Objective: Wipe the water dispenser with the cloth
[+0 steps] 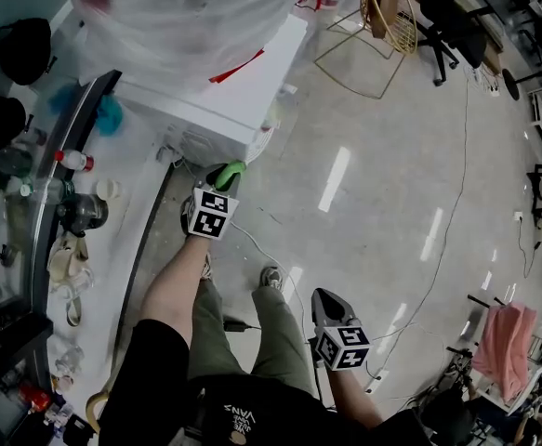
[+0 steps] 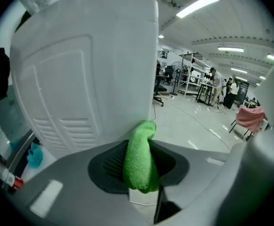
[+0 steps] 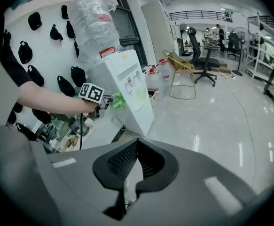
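The white water dispenser (image 1: 224, 91) stands against the wall with a plastic-wrapped bottle (image 1: 178, 7) on top. My left gripper (image 1: 222, 182) is shut on a green cloth (image 1: 232, 171), which it holds at the dispenser's lower corner. In the left gripper view the cloth (image 2: 137, 166) sticks out between the jaws, just in front of the dispenser's ribbed panel (image 2: 85, 79). My right gripper (image 1: 324, 297) hangs low by the person's right side, away from the dispenser, shut with nothing in it. The right gripper view shows the dispenser (image 3: 127, 93) and the cloth (image 3: 116, 100) from afar.
A cluttered counter (image 1: 112, 240) with cups and bottles runs along the left. A cable (image 1: 252, 244) lies on the floor by the person's shoes. A gold wire chair (image 1: 382, 26) and an office chair (image 1: 442, 12) stand beyond the dispenser. A pink cloth (image 1: 503, 337) hangs at right.
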Motion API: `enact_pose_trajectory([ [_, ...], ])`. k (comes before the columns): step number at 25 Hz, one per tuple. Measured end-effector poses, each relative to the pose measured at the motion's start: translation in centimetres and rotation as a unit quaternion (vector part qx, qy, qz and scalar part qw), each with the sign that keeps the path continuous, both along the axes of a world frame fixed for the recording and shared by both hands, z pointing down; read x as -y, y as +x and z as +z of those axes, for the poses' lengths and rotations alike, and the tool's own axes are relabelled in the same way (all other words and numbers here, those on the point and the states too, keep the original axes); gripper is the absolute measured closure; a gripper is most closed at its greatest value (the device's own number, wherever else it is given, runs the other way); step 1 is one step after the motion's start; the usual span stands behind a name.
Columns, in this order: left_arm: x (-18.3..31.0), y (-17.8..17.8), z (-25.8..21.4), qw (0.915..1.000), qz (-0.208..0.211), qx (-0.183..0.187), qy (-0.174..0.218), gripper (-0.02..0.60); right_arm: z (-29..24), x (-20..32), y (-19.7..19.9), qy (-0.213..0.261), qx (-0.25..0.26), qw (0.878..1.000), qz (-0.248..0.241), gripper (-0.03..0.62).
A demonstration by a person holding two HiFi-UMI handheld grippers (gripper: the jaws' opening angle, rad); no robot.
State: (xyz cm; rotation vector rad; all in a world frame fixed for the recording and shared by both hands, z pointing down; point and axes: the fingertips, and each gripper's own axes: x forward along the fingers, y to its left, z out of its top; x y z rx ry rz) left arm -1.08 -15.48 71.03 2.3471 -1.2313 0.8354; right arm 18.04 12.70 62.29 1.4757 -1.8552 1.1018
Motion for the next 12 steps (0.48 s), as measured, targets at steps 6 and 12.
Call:
enact_pose_trajectory([
  [6, 2.7, -6.6, 0.8, 0.9976, -0.069, -0.001, -0.005, 0.469, 0.2, 0.6, -1.9, -0.003, 0.003, 1.0, 0.005, 0.589],
  [12, 6.1, -15.1, 0.7, 0.9927, -0.118, 0.023, 0.001, 0.469, 1.0, 1.8, -6.1, -0.011, 0.014, 1.0, -0.001, 0.589],
])
